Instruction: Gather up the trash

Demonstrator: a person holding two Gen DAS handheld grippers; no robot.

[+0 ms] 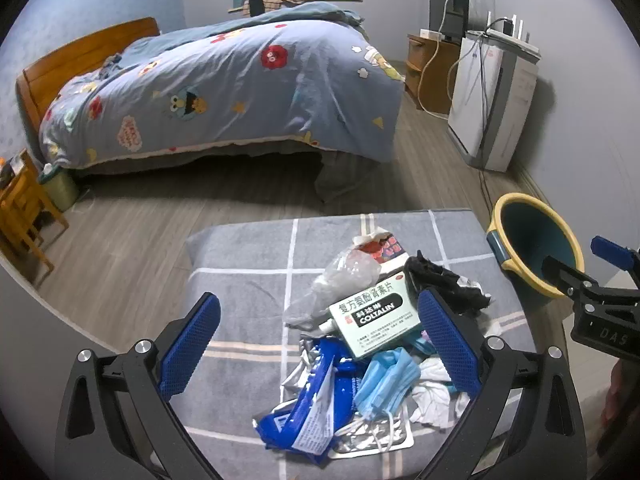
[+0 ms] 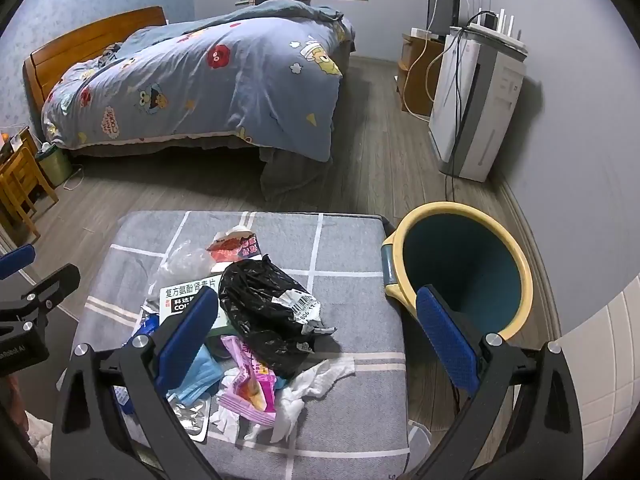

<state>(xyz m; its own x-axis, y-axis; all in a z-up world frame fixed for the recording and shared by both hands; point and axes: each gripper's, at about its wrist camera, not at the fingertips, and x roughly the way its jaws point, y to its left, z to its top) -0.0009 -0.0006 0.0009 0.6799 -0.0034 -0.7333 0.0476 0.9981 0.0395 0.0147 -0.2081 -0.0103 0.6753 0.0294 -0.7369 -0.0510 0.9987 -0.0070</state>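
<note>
A pile of trash lies on a grey checked cushion [image 1: 248, 280]. In the left wrist view I see a green medicine box [image 1: 374, 318], a clear plastic bag [image 1: 340, 280], a blue wrapper [image 1: 316, 408], a blue face mask [image 1: 386, 384] and white tissue [image 1: 432, 396]. My left gripper [image 1: 320, 340] is open above the pile, empty. In the right wrist view a black plastic bag [image 2: 268, 312], a pink wrapper [image 2: 250, 384] and white tissue [image 2: 308, 388] lie on the cushion [image 2: 352, 280]. My right gripper [image 2: 318, 340] is open, empty, above the cushion's right side. A yellow-rimmed teal bin [image 2: 464, 276] stands right of the cushion.
A bed with a blue cartoon duvet [image 1: 224, 88] fills the far side. A white appliance [image 1: 492, 104] with cables stands by the right wall. A wooden chair [image 1: 20, 208] and a small green bin [image 1: 60, 184] are at the left. Wood floor lies between.
</note>
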